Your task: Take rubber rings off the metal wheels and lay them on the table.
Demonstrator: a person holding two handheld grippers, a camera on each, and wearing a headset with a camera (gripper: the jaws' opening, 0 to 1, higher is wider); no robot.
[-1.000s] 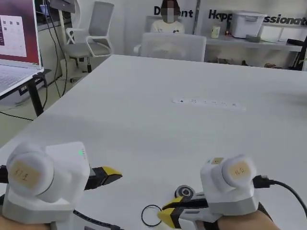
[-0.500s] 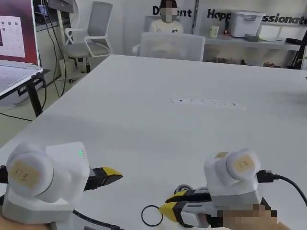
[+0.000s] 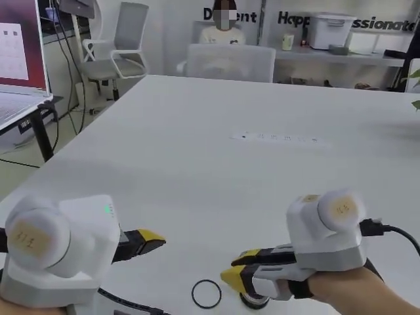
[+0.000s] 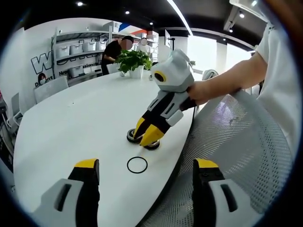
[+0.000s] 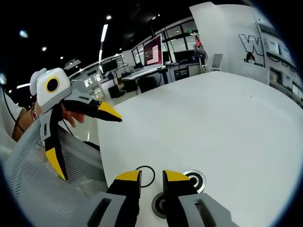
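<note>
Right gripper (image 5: 151,176): jaws narrowly parted, empty, just above two metal wheels (image 5: 194,178) at the table (image 3: 216,164) edge.
Left gripper (image 4: 147,166): wide open, empty.
Done: one rubber ring (image 3: 193,294) lies flat beside the wheels.
Remaining: probably the dark-rimmed wheels' rings.

**Right gripper** (image 3: 235,266): in the head view it moved up and away from the near table edge. Its body lifted and swung a little to the right. The yellow tips had been level with the ring (image 3: 207,293) a second before and ended just beyond it.

**Wheel** (image 3: 254,301): one had shown on the far side of the jaws. One then showed on their near side, partly covered by them.

**Cable** (image 3: 394,233): rose with the body.

**Head view:** tipped slightly down and to the right.
</note>
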